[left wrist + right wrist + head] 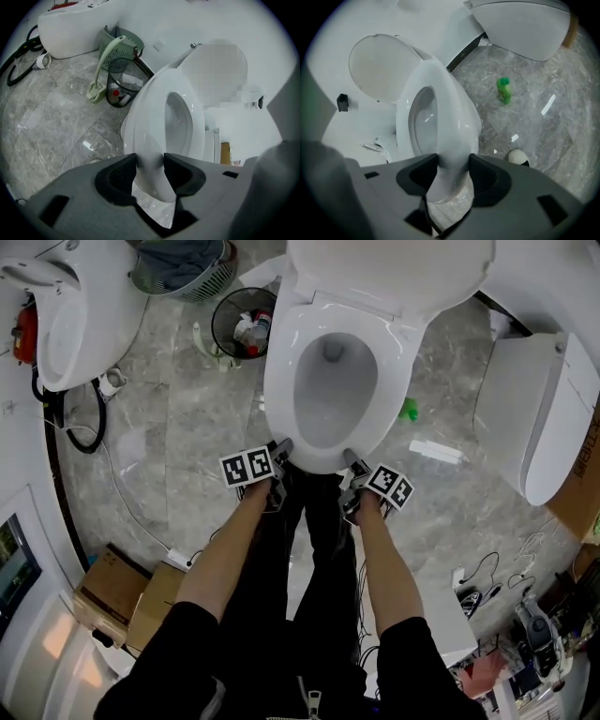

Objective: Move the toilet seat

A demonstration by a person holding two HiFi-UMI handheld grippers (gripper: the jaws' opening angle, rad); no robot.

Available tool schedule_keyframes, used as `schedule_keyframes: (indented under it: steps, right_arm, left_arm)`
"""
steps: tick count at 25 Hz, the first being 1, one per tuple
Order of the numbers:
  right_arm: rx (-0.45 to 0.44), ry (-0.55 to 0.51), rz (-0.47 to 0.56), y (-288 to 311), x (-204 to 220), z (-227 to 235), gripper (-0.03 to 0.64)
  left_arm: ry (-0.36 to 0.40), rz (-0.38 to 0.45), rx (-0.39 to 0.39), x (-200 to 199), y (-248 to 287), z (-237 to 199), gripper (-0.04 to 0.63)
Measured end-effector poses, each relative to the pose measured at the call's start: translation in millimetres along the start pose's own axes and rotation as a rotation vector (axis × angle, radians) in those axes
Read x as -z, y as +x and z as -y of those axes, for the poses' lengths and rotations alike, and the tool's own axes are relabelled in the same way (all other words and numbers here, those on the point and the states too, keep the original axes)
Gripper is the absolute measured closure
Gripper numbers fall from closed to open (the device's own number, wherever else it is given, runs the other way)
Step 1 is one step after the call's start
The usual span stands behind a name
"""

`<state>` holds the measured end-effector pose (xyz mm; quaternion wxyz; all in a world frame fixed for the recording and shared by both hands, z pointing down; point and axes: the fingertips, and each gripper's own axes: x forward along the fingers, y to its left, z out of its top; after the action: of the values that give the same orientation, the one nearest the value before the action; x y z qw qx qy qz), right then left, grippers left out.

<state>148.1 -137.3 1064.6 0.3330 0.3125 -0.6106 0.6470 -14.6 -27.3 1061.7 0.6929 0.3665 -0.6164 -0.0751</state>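
Note:
The white toilet seat (281, 381) lies down on the bowl straight ahead of me, and its lid (394, 268) stands raised behind it. My left gripper (278, 454) is at the seat's front rim on the left side. In the left gripper view its jaws (150, 161) close on the seat (145, 108) from both sides. My right gripper (352, 465) is at the front rim on the right side. In the right gripper view its jaws (453, 164) also press on the seat (454, 108). The lid (377, 65) stands upright behind.
A black wire waste bin (242, 322) and a green basket (187, 268) stand left of the toilet. A green bottle (408, 410) lies on the marble floor at the right. Another white toilet (539, 418) stands farther right. Cardboard boxes (131, 596) and cables sit near my feet.

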Motion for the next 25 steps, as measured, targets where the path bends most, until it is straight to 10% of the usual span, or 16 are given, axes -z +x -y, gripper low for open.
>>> schedule_keyframes:
  steps: [25]
  right_arm:
    - [-0.234, 0.054, 0.145, -182.2, -61.8, -180.1, 0.423]
  left_arm:
    - [-0.008, 0.097, 0.271, -83.2, -167.2, 190.2, 0.398]
